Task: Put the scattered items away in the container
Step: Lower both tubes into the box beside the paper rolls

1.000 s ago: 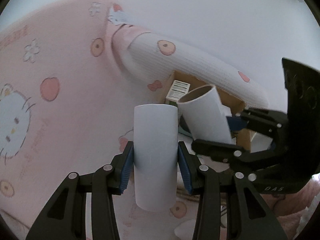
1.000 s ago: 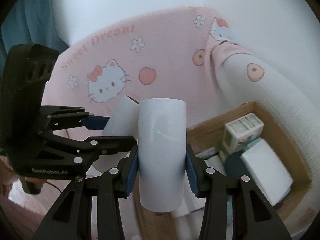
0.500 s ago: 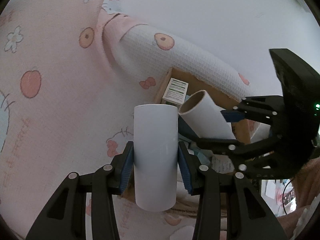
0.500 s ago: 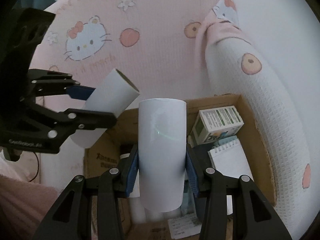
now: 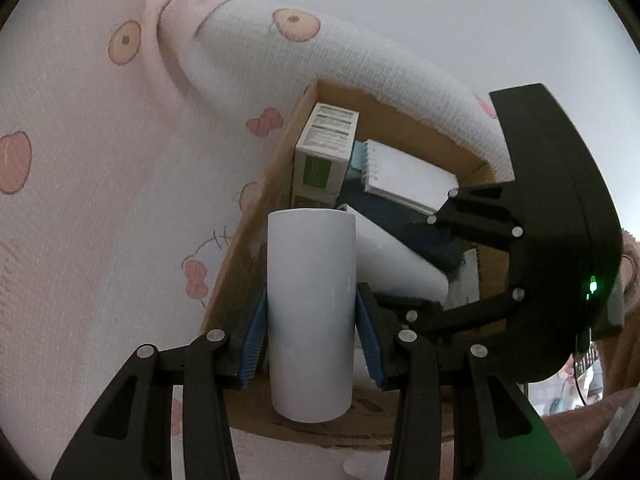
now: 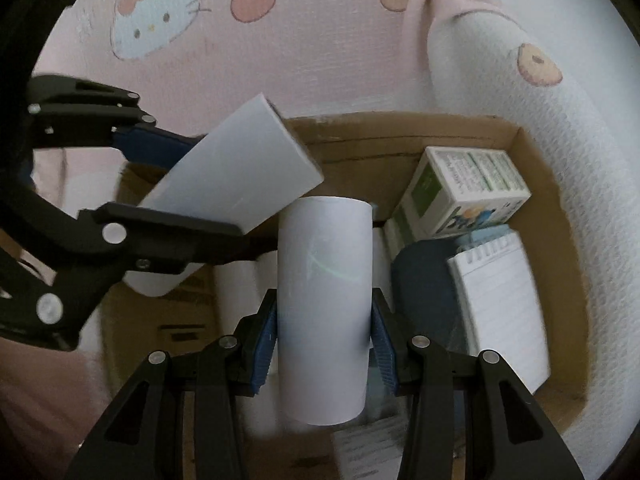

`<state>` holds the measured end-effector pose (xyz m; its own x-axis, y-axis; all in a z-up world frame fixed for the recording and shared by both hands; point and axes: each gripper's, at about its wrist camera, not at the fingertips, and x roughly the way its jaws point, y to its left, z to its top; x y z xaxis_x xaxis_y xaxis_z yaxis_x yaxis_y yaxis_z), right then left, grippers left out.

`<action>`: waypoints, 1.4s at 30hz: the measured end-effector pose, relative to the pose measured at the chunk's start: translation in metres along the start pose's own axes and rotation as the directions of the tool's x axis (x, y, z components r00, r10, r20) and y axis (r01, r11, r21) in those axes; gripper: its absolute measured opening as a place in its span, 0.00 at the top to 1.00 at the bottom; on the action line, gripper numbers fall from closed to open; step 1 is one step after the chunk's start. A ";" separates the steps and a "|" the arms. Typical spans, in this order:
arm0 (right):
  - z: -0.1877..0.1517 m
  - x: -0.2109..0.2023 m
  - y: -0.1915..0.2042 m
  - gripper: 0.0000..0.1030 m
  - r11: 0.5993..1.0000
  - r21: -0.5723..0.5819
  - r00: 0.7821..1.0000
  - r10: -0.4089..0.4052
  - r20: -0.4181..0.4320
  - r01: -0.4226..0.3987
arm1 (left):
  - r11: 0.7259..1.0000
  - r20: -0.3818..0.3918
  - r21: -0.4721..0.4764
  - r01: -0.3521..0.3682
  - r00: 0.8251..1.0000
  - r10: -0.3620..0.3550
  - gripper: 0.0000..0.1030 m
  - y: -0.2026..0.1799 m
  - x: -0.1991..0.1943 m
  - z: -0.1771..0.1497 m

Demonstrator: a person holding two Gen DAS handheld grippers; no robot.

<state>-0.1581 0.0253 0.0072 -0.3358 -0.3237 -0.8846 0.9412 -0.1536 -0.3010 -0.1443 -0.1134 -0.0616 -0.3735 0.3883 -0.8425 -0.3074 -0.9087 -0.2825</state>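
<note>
Both tubes plain white: one (image 5: 311,312) in left gripper (image 5: 311,338), one (image 6: 323,312) in right gripper (image 6: 323,346). Grippers black, blue ribbed pads (image 5: 252,344). Green LED (image 5: 592,283) on right gripper body. Box (image 6: 532,216) brown cardboard. Carton (image 6: 466,192) white with green panels, small print. Notepad (image 6: 500,312) white, ruled lines, teal edge. Dark navy item (image 6: 420,276) beside it. Blanket (image 6: 192,92) pink, white cat faces, peach apples, red bows; underside (image 6: 532,120) white waffle texture.
</note>
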 end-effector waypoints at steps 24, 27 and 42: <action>0.000 0.017 -0.019 0.77 0.993 -0.061 0.994 -0.105 -0.028 0.103 | 0.999 -0.058 -0.033 -0.001 0.998 -0.001 0.55 0.002 0.016 0.000; 0.003 0.014 -0.019 0.83 0.994 -0.062 0.995 -0.090 -0.045 0.087 | 0.999 -0.059 -0.040 0.007 0.998 -0.010 0.55 0.001 0.017 0.000; 0.006 0.013 0.004 0.89 0.990 -0.074 0.989 -0.122 -0.082 0.116 | 0.999 -0.065 -0.035 0.015 0.998 -0.017 0.55 -0.005 0.019 0.002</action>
<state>-0.1590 0.0145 -0.0034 -0.4437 -0.2249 -0.8675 0.8961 -0.1204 -0.4271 -0.1519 -0.1010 -0.0754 -0.3109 0.3931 -0.8653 -0.2825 -0.9076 -0.3107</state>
